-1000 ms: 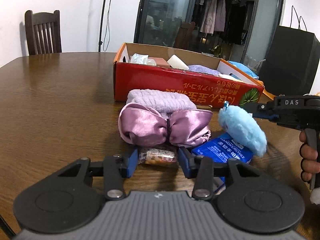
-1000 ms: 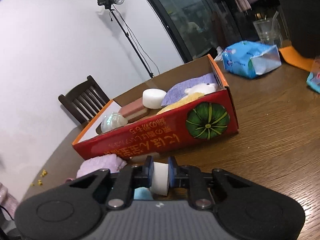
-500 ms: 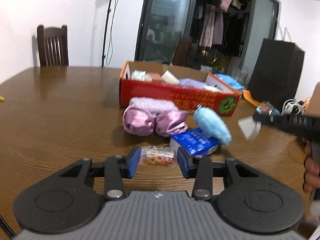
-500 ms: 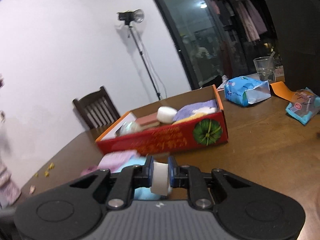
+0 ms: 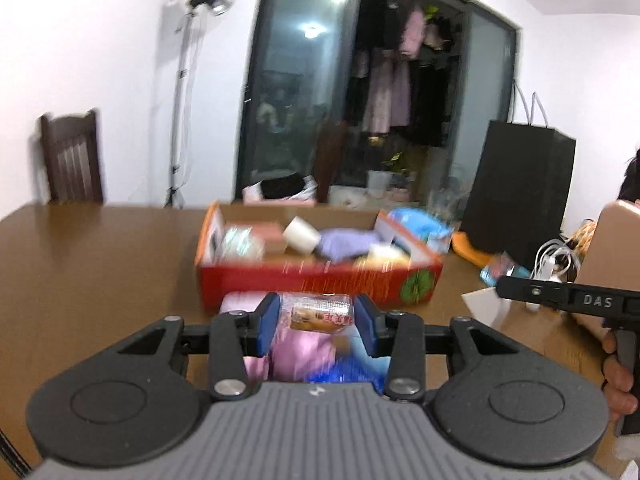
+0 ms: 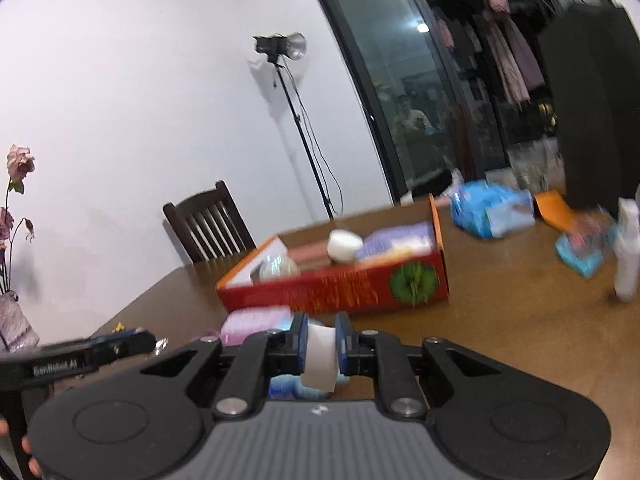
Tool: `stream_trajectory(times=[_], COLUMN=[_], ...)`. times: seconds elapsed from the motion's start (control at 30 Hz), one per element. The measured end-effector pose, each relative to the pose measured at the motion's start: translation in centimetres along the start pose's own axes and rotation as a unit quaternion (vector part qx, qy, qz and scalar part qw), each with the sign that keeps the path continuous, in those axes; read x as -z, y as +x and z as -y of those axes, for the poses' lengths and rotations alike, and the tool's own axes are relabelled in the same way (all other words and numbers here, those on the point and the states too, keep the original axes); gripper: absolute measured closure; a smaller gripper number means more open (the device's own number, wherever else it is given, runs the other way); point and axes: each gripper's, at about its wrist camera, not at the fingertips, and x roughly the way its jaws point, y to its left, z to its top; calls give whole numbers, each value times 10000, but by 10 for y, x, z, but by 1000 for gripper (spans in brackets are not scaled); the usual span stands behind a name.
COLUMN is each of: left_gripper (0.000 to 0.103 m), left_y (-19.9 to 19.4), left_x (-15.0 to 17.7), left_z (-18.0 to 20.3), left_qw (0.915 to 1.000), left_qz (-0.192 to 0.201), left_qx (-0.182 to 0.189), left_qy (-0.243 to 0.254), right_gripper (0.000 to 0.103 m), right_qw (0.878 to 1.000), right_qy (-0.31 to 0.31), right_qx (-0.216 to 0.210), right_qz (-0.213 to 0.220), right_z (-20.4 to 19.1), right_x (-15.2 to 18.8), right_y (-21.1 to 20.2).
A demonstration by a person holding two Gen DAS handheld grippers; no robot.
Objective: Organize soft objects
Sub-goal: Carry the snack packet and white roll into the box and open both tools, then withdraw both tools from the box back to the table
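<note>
— Wooden table (image 5: 100, 256), what's held over it?
— Left gripper (image 5: 316, 320) clamps a clear crinkly snack packet (image 5: 322, 314); right gripper (image 6: 321, 346) pinches a white tag (image 6: 319, 356).
— Room?
— Red box (image 5: 304, 280) lies beyond, bare wood left and right.

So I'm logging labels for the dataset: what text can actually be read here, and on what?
"DAS": on the right gripper body.
"GenRobot AI", blurred, best reading: on the left gripper body.
Red box front print: too blurred.
Snack packet label: too blurred.
</note>
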Motion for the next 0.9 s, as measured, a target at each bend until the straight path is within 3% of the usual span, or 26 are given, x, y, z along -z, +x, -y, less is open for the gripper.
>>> stream_trajectory(times=[0.1, 0.2, 0.3, 0.43, 0.5, 0.57, 0.73, 0.9], left_gripper=[61, 61, 61, 56, 48, 42, 30, 30], left_y=[51, 125, 200, 267, 281, 283, 280, 258], left_x=[-40, -71, -80, -77, -72, -66, -64, -84], left_z=[-6, -8, -14, -33, -40, -47, -57, -60], left_qw=[9996, 9981, 9937, 9864, 9837, 9845, 9860, 9896], left_qz=[-141, -475, -962, -1535, -1671, -1650, -1602, -1390], left_qx=[182, 95, -225, -413, -540, -514, -412, -363], left_qy=[170, 373, 523, 428, 374, 309, 218, -33], right_gripper=[89, 89, 89, 87, 81, 57, 54, 51], right_qw=[9998, 9993, 9967, 9885, 9838, 9823, 9831, 9861], right_qy=[-172, -250, -326, -521, -576, -537, -454, -474], right_qx=[-131, -113, 183, 784, 989, 1012, 1022, 944], right_qz=[14, -254, -719, -1188, -1379, -1479, -1452, -1281], right_z=[5, 13, 25, 38, 44, 48, 55, 50], right_x=[-41, -74, -90, -91, -86, -81, -73, -86], right_y=[43, 107, 178, 247, 267, 277, 279, 261])
